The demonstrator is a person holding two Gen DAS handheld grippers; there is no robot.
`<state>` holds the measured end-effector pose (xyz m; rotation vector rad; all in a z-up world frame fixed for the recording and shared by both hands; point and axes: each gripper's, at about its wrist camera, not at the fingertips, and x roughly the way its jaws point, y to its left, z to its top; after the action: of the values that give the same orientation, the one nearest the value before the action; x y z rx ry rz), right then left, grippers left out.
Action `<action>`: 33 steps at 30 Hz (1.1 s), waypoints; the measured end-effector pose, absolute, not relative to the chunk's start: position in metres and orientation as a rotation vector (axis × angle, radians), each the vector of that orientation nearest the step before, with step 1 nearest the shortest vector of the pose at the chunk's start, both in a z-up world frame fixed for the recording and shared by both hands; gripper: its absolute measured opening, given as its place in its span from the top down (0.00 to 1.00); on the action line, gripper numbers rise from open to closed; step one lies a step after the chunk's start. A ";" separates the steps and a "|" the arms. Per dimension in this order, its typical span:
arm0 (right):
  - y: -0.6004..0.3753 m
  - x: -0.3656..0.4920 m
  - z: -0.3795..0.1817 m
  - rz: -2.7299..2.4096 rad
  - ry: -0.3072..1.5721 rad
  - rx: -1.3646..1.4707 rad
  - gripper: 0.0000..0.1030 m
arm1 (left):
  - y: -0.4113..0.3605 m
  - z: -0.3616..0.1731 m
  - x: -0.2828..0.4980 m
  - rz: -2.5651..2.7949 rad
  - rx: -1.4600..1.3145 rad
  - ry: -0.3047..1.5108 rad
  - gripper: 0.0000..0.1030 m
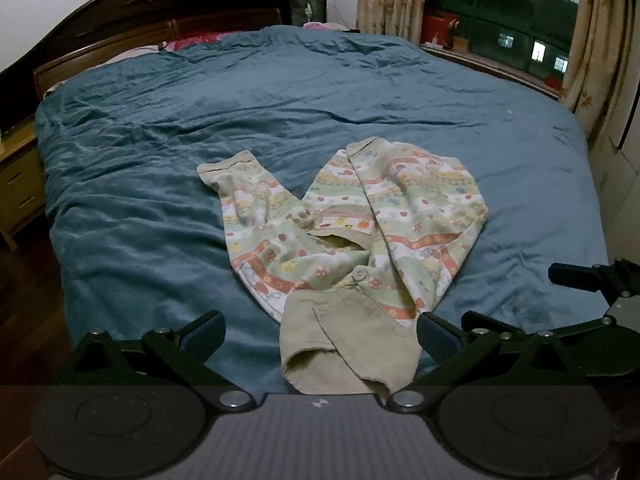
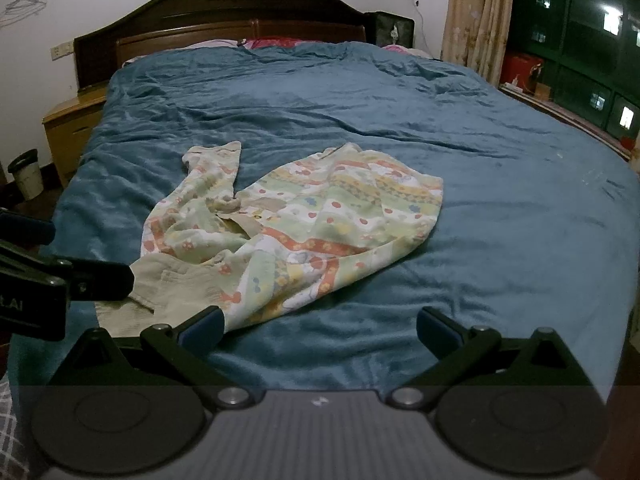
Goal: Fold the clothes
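On the near half of the bed's teal blanket point(image 1: 168, 184), a child's patterned garment point(image 1: 320, 236) lies crumpled, printed in bands of green, orange and white with small flowers and animals. In the left wrist view it forms a rough V: one sleeve or leg with a beige cuff reaches toward 11 o'clock, a wider part toward 1 o'clock, and a plain beige waistband or lining point(image 1: 344, 340) is turned out at the 6 o'clock end, closest to the camera. A small button point(image 1: 360, 274) sits just above that beige part. The left claw point(image 1: 322, 330) is spread wide, its two fingers standing on either side of the beige end with nothing pinched between them. The right claw point(image 2: 320, 326) is also spread wide and hovers over bare blanket at the garment's near right edge; its left finger is just beside the cloth hem, though I cannot tell whether it touches. In the right wrist view the left claw appears at 9 o'clock, close against the beige end. A dark wooden headboard point(image 2: 224, 12) stands at 12 o'clock, curtains point(image 2: 476, 20) and a night window point(image 2: 580, 40) at 2 o'clock.
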<state>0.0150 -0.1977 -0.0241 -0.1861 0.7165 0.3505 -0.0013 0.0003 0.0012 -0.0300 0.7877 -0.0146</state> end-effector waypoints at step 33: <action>-0.196 0.004 -0.008 0.344 0.690 -0.216 0.00 | -0.005 0.011 -0.006 -0.032 -0.030 0.763 0.00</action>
<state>0.0042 -0.1958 -0.0080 -0.2161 0.6899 0.3439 -0.0065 -0.0054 0.0112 -0.0298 0.7631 -0.0317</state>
